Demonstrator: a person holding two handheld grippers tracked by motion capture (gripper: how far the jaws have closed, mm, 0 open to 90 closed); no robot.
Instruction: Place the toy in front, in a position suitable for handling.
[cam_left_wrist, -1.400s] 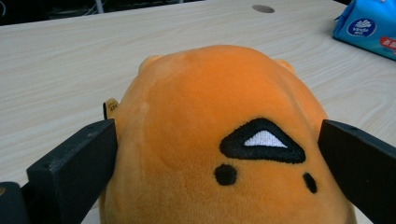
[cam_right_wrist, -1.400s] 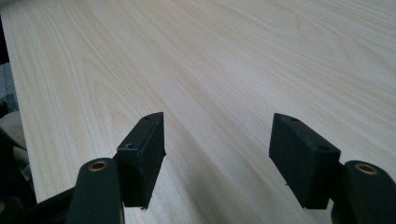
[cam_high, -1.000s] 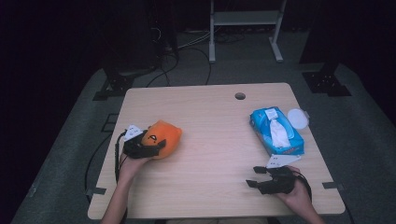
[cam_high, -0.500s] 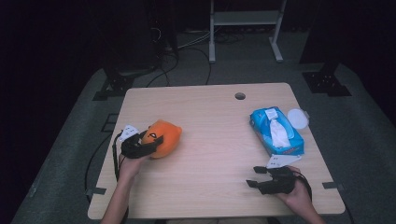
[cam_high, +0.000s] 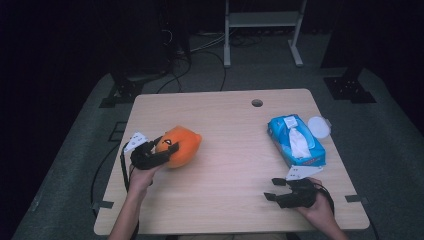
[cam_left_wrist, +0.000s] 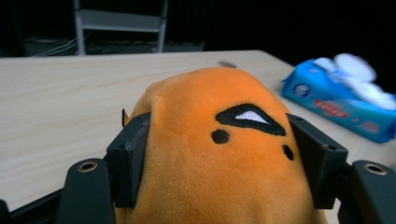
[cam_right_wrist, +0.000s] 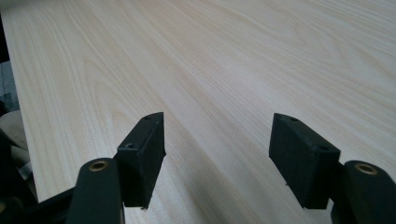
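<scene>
Pale wood table, dark room, left gripper clamping orange plush, right gripper agape, empty.

An orange plush toy with black-and-white markings sits at centre frame; a blue tissue pack with red print lies at right on the pale wood-grain table.

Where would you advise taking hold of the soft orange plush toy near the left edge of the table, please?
Across its rounded body, coming in low from the person's side. The orange plush toy lies on the wooden table as a soft, squashable dome, so its two flanks offer the widest purchase. The left hand-held gripper has just been closing there, and its pads press into the plush on either side, below the stitched eye.
</scene>
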